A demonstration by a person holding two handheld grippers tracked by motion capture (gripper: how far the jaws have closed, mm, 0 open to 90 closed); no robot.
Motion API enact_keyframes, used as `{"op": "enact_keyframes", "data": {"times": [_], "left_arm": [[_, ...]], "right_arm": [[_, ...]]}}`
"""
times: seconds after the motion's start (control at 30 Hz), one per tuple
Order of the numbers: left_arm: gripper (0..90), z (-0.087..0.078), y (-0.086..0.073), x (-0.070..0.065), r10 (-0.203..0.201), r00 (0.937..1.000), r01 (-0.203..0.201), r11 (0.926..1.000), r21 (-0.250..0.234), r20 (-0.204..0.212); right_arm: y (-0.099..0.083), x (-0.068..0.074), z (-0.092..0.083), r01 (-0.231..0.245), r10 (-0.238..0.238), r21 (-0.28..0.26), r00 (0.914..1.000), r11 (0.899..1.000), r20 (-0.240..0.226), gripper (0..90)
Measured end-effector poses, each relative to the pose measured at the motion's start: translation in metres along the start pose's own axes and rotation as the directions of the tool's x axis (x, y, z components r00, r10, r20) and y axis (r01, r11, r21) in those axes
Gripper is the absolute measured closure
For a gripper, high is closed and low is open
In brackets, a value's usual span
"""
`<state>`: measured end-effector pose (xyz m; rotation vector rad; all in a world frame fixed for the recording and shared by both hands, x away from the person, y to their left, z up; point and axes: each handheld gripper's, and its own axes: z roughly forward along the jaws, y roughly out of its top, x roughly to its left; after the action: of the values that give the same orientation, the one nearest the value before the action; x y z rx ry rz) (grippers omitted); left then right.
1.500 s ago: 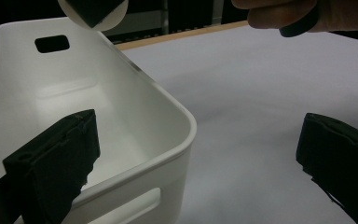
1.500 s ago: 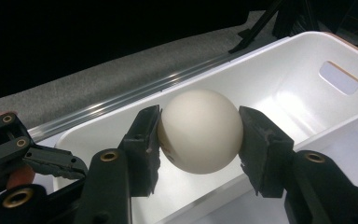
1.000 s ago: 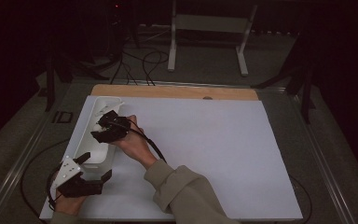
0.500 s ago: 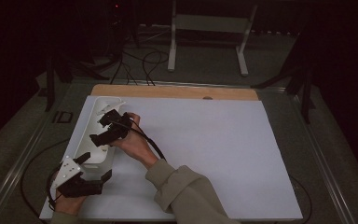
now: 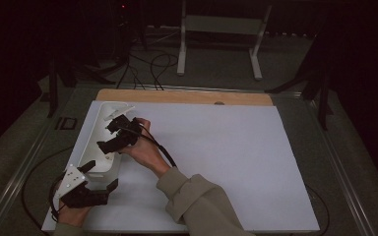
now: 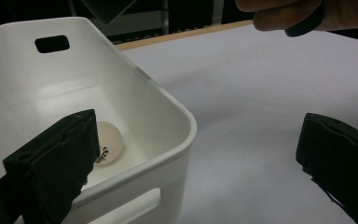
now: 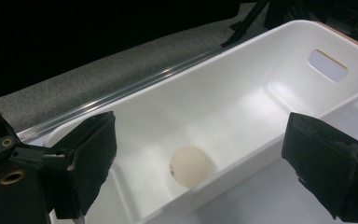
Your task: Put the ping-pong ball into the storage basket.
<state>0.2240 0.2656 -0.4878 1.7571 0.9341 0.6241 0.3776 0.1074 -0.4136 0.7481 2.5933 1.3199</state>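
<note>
the right claw (image 5: pixel 110 135) is hanging wide apart over the long white plastic bin (image 7: pixel 242 102), the small white ball (image 7: pixel 189 165) lying inside; withdrawing looks next.

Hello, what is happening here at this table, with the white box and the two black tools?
A person works at a white table with a gripper in each hand. The right gripper hangs over a long white bin; its jaws have just been opening and stand wide with nothing between them. A small white ball lies on the bin's floor. The left gripper sits at the bin's near end, jaws open, one on each side of the bin's wall.
</note>
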Motion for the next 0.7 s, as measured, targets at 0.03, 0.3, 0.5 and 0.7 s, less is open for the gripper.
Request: {"op": "enact_keyframes", "data": {"times": [0.03, 0.3, 0.5, 0.7], "left_arm": [[0.1, 0.000, 0.000, 0.000, 0.001, 1.0000, -0.001, 1.0000, 0.000, 0.000], [0.1, 0.000, 0.000, 0.000, 0.002, 1.0000, -0.002, 1.0000, 0.001, -0.001], [0.1, 0.001, 0.000, 0.000, 0.003, 1.0000, -0.003, 1.0000, 0.002, -0.002], [0.1, 0.001, 0.000, 0.000, 0.004, 1.0000, -0.004, 1.0000, 0.002, -0.003]], "right_arm": [[0.000, -0.001, -0.001, 0.000, 0.000, 0.002, 1.0000, 1.000, 0.000, 9.8], [-0.004, -0.006, -0.007, -0.001, 0.000, 0.009, 0.9999, 1.000, 0.016, 9.9], [-0.009, -0.013, -0.014, -0.011, 0.011, 0.010, 0.9996, 1.000, 0.028, 10.0], [-0.014, -0.019, -0.022, -0.014, 0.014, 0.010, 0.9991, 1.000, 0.041, 10.0]]}}
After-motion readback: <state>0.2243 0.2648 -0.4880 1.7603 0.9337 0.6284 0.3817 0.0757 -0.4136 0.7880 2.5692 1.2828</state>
